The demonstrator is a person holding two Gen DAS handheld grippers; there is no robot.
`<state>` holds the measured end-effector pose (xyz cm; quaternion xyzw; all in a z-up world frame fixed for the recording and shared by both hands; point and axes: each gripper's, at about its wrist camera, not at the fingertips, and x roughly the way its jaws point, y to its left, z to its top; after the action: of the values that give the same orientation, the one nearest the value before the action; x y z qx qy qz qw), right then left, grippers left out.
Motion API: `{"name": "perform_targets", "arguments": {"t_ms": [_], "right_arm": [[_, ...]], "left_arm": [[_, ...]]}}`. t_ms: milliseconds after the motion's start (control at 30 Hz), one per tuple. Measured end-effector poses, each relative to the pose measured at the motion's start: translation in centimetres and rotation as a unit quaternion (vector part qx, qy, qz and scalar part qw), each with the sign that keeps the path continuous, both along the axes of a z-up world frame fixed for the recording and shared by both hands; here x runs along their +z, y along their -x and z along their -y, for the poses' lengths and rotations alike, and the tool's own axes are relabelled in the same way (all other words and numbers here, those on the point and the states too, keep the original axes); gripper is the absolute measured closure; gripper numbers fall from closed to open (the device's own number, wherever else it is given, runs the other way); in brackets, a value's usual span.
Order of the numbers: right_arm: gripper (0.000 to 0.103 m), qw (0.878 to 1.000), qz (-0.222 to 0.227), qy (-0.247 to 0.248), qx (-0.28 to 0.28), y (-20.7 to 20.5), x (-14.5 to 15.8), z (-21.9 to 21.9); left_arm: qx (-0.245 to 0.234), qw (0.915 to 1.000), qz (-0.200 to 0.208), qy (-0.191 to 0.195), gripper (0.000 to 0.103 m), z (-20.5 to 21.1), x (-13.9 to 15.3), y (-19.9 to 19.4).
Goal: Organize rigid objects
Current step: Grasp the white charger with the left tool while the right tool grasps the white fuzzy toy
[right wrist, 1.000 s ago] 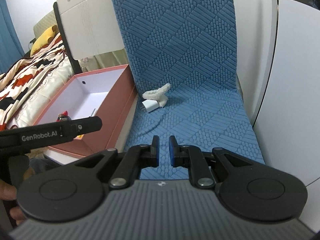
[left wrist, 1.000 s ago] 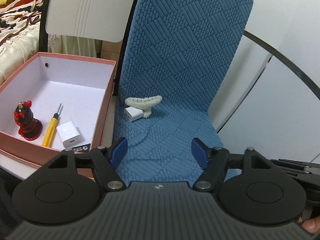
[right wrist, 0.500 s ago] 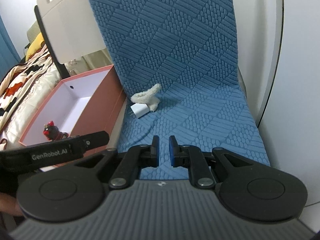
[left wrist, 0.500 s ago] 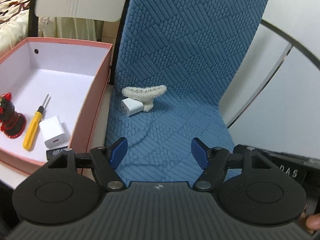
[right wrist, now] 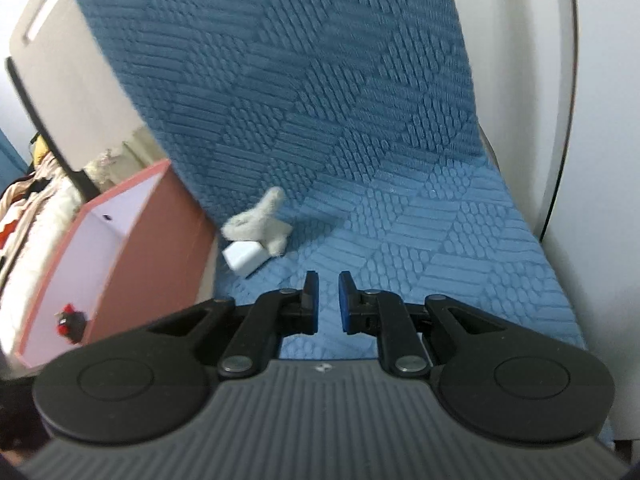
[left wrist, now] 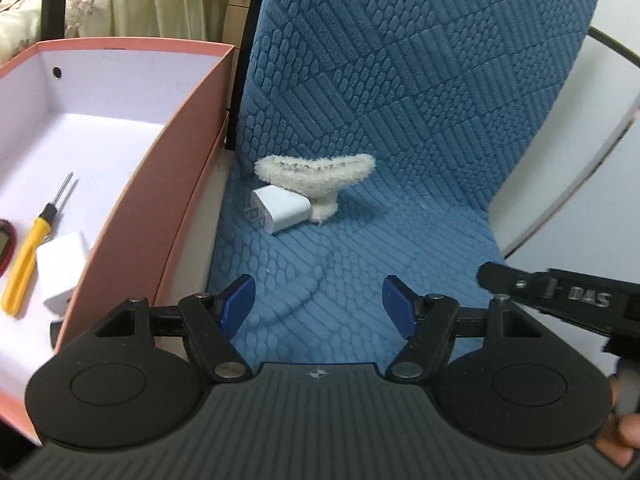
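Blue quilted seat cover (left wrist: pixel 400 120), draped over seat and backrest. Pink box (left wrist: pixel 172 184) with white interior, just beside seat on left; inside: yellow-handled screwdriver (left wrist: pixel 28 260), white adapter (left wrist: pixel 64 272), red-and-black figurine (right wrist: pixel 70 320). Left gripper (left wrist: pixel 319 303): blue pads spread wide, empty, low over seat front. Right gripper (right wrist: pixel 328 302): pads nearly together, narrow gap, pinching nothing. Fluffy cream hair claw (left wrist: pixel 316 176), on seat near backrest. White charger plug (left wrist: pixel 280 214), prongs toward box, touching claw's front, well ahead of both grippers.
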<state>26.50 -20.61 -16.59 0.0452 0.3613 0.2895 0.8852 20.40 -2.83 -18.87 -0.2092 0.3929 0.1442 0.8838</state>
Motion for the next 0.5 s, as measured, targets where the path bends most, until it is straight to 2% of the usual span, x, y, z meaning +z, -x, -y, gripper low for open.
{"name": "perform_targets", "arguments": {"t_ms": [100, 200, 367, 400, 467, 500], "right_arm": [[0.088, 0.999, -0.032, -0.003, -0.002, -2.6, -1.5, -1.1], [0.088, 0.999, -0.032, -0.014, 0.009, -4.5, -1.6, -2.7], [0.088, 0.995, -0.071, -0.063, 0.043, -7.3, -2.3, -5.4], [0.085, 0.994, -0.074, -0.069, 0.047, -7.6, -2.3, -5.8], [0.067, 0.991, -0.084, -0.091, 0.058, -8.1, -2.4, -6.4], [0.065, 0.989, -0.087, -0.100, 0.061, -8.3, -2.4, -6.6]], "left_arm": [[0.002, 0.9999, -0.005, -0.013, 0.028, -0.5, -1.1, -1.1], [0.016, 0.9998, -0.004, -0.014, 0.028, -1.3, -2.2, -2.6], [0.030, 0.9990, -0.002, -0.033, 0.029, -2.4, -3.1, -5.0], [0.030, 0.9989, 0.005, -0.035, 0.029, -2.5, -3.2, -5.5], [0.028, 0.9985, 0.010, -0.047, 0.029, -2.7, -3.3, -6.4], [0.025, 0.9982, 0.010, -0.053, 0.029, -2.7, -3.3, -6.8]]}}
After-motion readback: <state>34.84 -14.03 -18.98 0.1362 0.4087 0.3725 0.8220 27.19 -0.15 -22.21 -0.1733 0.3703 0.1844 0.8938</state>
